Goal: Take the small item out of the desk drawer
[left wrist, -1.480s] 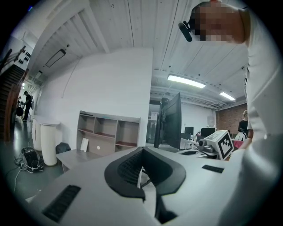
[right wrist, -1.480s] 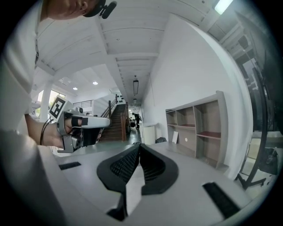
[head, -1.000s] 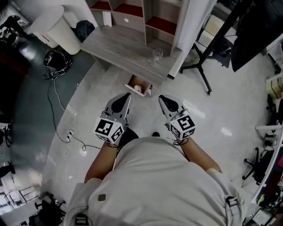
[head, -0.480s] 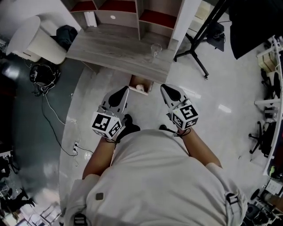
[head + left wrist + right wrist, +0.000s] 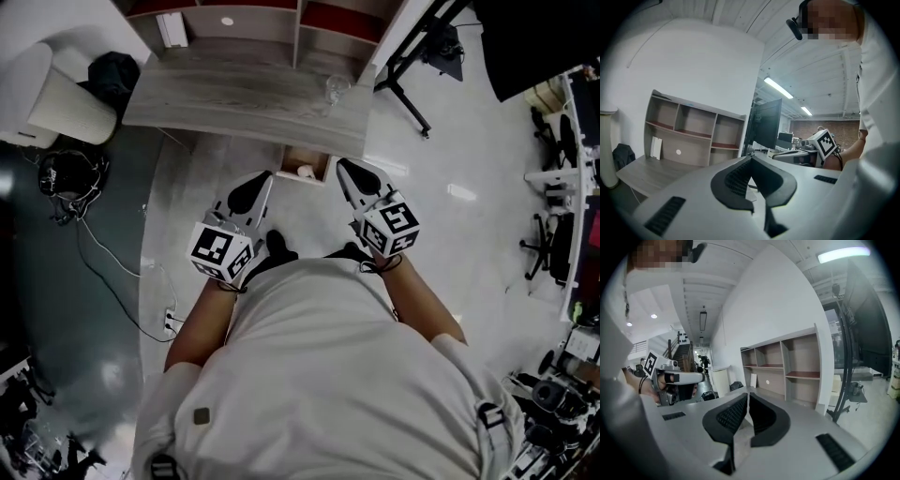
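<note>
left gripper (image 5: 263, 179) and right gripper (image 5: 344, 168) now nearer drawer (image 5: 287, 163) | both clenched, empty | pointing roughly level

On the desk (image 5: 234, 94), a glass (image 5: 335, 89) stands near its right front corner. A shelf unit (image 5: 253, 21) stands behind the desk. Under the desk's front edge the drawer (image 5: 288, 162) juts open, the small item (image 5: 306, 172) inside. A bag (image 5: 108, 70) lies left of the desk.
</note>
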The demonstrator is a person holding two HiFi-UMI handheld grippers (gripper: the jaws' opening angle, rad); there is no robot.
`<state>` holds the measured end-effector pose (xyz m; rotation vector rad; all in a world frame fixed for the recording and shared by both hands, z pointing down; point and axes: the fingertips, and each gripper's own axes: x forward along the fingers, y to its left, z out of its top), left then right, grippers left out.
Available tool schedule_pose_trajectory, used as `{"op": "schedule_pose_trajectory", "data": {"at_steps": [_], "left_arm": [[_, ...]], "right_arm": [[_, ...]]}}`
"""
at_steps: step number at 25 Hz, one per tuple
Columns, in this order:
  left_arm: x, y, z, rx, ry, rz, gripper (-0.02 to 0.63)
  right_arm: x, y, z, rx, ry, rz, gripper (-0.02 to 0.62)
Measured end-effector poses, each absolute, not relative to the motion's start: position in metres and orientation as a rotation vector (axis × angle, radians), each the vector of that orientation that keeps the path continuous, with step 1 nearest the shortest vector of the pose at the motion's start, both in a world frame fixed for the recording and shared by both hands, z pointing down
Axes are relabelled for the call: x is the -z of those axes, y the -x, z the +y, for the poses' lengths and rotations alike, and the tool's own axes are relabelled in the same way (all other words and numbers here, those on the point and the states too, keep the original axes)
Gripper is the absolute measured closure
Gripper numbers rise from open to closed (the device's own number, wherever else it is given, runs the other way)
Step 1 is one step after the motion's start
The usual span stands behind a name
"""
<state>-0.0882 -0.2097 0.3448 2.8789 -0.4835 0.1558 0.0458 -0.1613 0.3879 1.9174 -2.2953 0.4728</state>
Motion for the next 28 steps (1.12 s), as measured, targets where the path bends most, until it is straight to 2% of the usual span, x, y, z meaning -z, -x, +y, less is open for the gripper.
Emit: {"op": "schedule_pose_trajectory", "data": {"at_steps": [9,18,28], "left_arm": [[-0.370,0.108,-0.233,-0.188,-2.857,-0.387,0.591],[-0.424,0.077,-0.256,-0.364,-2.811,-0.325,0.591],[-0.507,0.048,-0.277,-0.550,-2.707,-0.285,0.591]], "right_arm": [[-0.425,-0.022,-0.189,-0.585,-1.911,-2.210,0.567],[-0.498,-0.038,-0.212,-0.793,-1.865,-2.193,0.484],[-0.590,-0.054,-0.224,-0.994,-1.807,-2.107,0.441]]}}
